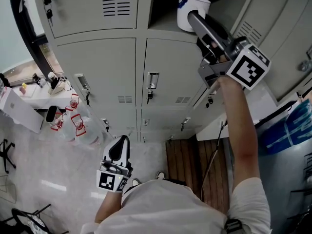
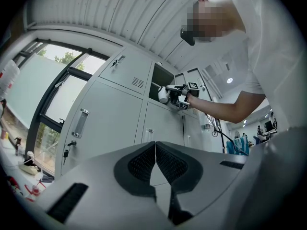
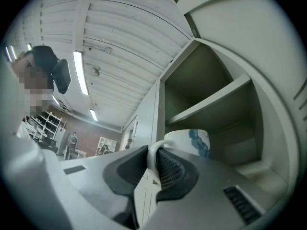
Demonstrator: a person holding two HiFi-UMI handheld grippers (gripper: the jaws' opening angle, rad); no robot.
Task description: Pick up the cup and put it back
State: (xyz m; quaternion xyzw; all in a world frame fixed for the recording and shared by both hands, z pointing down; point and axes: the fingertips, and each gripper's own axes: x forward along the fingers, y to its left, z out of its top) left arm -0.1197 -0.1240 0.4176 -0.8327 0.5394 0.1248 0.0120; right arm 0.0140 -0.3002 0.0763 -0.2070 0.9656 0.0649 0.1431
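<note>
The right gripper is raised high at the end of the person's outstretched arm, at the mouth of an open locker compartment in the top row of a bank of grey lockers. In the right gripper view its jaws are clenched on the thin white handle of the cup, the ribbed pads pressing the handle from both sides. The cup is white with a blue pattern on its wall. It sits just beyond the jaw tips, its body on the far side of the gripper and set against the open compartment, lower than the shelf that crosses it. From the head view the cup shows at the compartment's lower front edge, touching the jaw tips; whether its base rests on the compartment floor cannot be told. The left gripper hangs low by the person's waist, well apart from the cup, above the pale floor. Its own view shows its jaws pressed together with nothing between them, and far off in that view the cup is held at the open locker.
</note>
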